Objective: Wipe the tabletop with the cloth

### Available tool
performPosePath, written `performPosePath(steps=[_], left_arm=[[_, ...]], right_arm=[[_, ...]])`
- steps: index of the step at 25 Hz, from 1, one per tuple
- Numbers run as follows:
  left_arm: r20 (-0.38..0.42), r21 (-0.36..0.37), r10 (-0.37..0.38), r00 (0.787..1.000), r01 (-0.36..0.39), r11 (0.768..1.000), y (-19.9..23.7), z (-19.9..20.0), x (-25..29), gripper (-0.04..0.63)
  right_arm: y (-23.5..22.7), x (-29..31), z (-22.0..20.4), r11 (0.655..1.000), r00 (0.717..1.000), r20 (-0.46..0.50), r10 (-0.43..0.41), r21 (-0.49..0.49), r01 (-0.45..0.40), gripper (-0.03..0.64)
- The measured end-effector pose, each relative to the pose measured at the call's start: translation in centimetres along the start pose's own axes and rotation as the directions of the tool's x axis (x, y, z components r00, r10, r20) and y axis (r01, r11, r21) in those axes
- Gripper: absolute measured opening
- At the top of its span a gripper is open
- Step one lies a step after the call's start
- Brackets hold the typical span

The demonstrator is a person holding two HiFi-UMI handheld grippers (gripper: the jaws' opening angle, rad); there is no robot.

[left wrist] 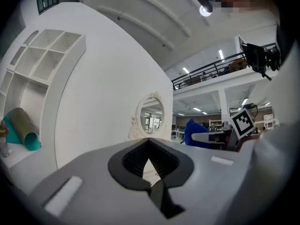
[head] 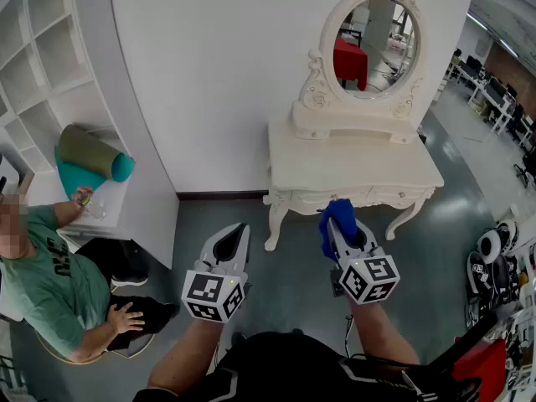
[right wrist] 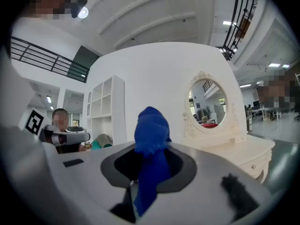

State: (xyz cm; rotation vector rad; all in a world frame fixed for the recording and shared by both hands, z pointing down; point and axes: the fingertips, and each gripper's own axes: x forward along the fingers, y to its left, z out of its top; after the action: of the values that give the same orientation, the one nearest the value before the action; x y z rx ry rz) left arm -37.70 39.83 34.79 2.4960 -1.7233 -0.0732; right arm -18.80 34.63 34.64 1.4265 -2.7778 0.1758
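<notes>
Short of the table, on its front side, I have both grippers above the floor, so I judge the wiping has not begun. My right gripper is clamped on the cloth, a blue wad that bunches up past the jaw tips and points at the table's front edge. My left gripper has its jaws together with nothing between them; it hangs off the table's front-left corner, outside the leg, and farther from the top than the right one. What matters for the coming move is that the tabletop lies straight ahead of the cloth, with its long axis running left to right across my line of approach. The top looks bare apart from the mirror standing along the table's back edge. I would carry the right gripper forward, bring the wad down onto the top, then sweep along that long axis. Since the cloth is bunched, I expect only a narrow strip to touch.
</notes>
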Motion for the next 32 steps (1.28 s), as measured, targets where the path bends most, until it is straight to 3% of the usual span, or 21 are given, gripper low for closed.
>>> performPosePath(steps=[23, 32], left_arm=[[-0.026, -0.027, -0.01, 1.0, 0.009, 1.0, -0.4, -1.4, -0.1, 0.008], [-0.025, -0.019, 0.015, 1.0, -0.015, 1.0, -1.2, -1.6, 1.7, 0.008]], right_arm=[[0.8, -1.0, -0.4, 0.999, 0.999, 0.006, 0.032, 0.003, -0.032, 0.095], [-0.9, -0.6, -0.2, 0.999, 0.999, 0.021, 0.046, 0.024, -0.047, 0.095]])
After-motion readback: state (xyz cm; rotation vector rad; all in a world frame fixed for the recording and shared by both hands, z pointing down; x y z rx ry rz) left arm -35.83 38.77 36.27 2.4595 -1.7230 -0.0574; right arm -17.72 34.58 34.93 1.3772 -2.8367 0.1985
